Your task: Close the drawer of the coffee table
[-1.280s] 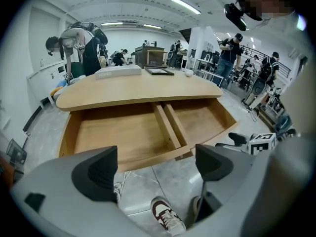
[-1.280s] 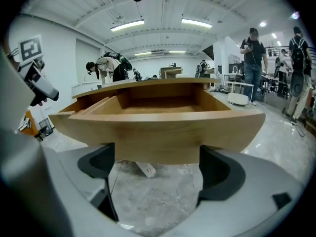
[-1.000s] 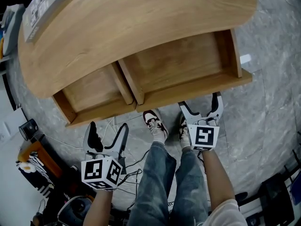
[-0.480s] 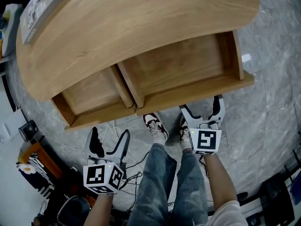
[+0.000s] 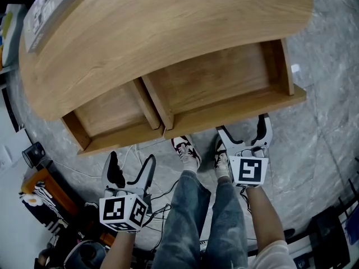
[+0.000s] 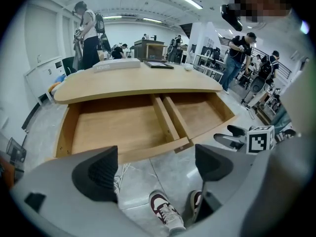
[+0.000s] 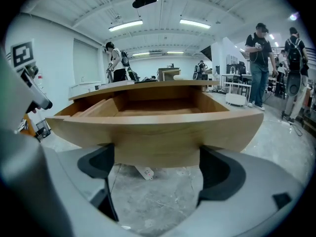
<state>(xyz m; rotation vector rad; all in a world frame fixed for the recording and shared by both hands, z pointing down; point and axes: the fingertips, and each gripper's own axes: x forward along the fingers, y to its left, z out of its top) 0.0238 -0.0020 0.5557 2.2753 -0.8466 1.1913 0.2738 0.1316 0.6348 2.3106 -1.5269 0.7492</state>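
The wooden coffee table (image 5: 162, 32) has two drawers pulled out side by side toward me. The left drawer (image 5: 112, 114) and the right drawer (image 5: 219, 80) are both empty. My right gripper (image 5: 244, 129) is open, its fingers just short of the right drawer's front board (image 5: 235, 108). In the right gripper view that front board (image 7: 158, 132) fills the space above and between the open jaws of the right gripper (image 7: 158, 169). My left gripper (image 5: 130, 164) is open over the floor, well back from the left drawer's front. The left gripper view shows both drawers (image 6: 118, 127) beyond its gripper (image 6: 155, 169).
A flat box (image 5: 50, 1) lies on the table's far left corner. My shoes (image 5: 185, 150) stand on the marble floor between the grippers, with cables (image 5: 132, 150) beside them. A small white object (image 5: 295, 69) lies on the floor by the right drawer. Clutter sits at lower left (image 5: 39, 189). People (image 7: 259, 68) stand in the background.
The left gripper has drawn back a little from the left drawer. The right gripper has drifted slightly right and stays by the right drawer's front. Both drawers look equally open.
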